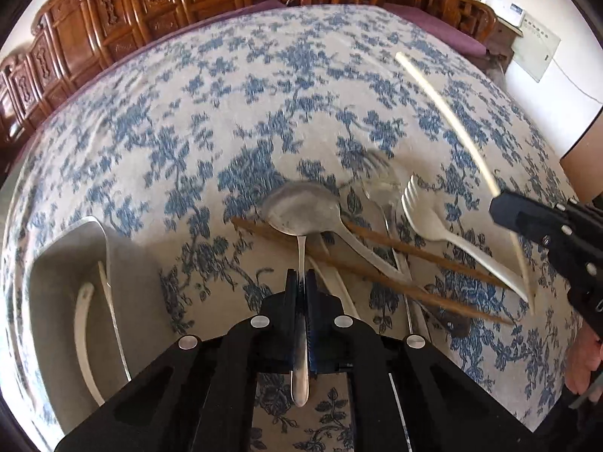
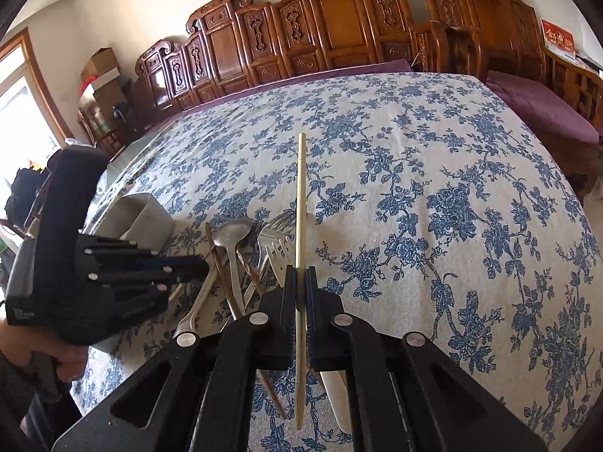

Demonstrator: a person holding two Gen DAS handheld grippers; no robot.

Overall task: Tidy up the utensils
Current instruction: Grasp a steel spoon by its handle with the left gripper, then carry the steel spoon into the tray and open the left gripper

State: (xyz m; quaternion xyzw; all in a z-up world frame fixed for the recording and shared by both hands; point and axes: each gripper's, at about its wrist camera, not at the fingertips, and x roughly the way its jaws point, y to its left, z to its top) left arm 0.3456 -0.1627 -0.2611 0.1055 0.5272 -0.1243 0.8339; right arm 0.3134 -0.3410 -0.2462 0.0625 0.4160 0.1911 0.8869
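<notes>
My left gripper (image 1: 300, 277) is shut on the handle of a metal spoon (image 1: 299, 209), held above the utensil pile. My right gripper (image 2: 300, 273) is shut on a pale chopstick (image 2: 300, 203) that points away over the table; it also shows in the left wrist view (image 1: 444, 105). The pile on the tablecloth holds two brown chopsticks (image 1: 395, 260), a white plastic fork (image 1: 422, 214), a metal fork (image 1: 377, 180) and a white spoon handle. A metal container (image 1: 75, 282) at the left holds a white utensil and a thin stick.
The table wears a blue floral cloth (image 2: 433, 188). Carved wooden chairs (image 2: 320, 30) line its far edge. The left gripper's body (image 2: 94, 275) sits at the left of the right wrist view, next to the container (image 2: 135, 214).
</notes>
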